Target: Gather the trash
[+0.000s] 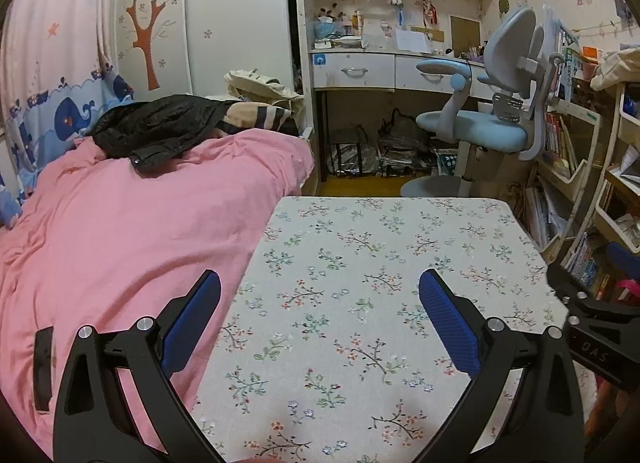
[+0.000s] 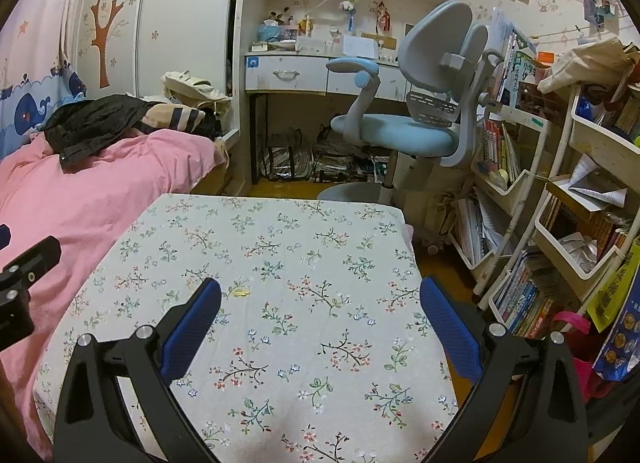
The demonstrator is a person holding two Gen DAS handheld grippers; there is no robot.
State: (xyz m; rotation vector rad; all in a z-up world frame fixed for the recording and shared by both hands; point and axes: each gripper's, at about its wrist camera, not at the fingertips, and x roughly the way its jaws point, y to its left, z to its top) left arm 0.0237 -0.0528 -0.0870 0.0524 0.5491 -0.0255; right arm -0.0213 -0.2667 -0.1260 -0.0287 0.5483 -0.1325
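Note:
A small table with a floral cloth (image 1: 360,263) fills the foreground in both views; it also shows in the right wrist view (image 2: 280,247). No trash shows on it. My left gripper (image 1: 320,283) is open and empty above the table's left edge, next to the bed. My right gripper (image 2: 320,291) is open and empty above the table's near right part. The right gripper's body (image 1: 600,327) shows at the right edge of the left wrist view. The left gripper's body (image 2: 20,287) shows at the left edge of the right wrist view.
A bed with a pink cover (image 1: 120,223) lies left of the table, with a black jacket (image 1: 160,131) on it. A blue desk chair (image 2: 404,131) and a white desk (image 2: 288,75) stand behind. Shelf carts full of books (image 2: 560,223) crowd the right side.

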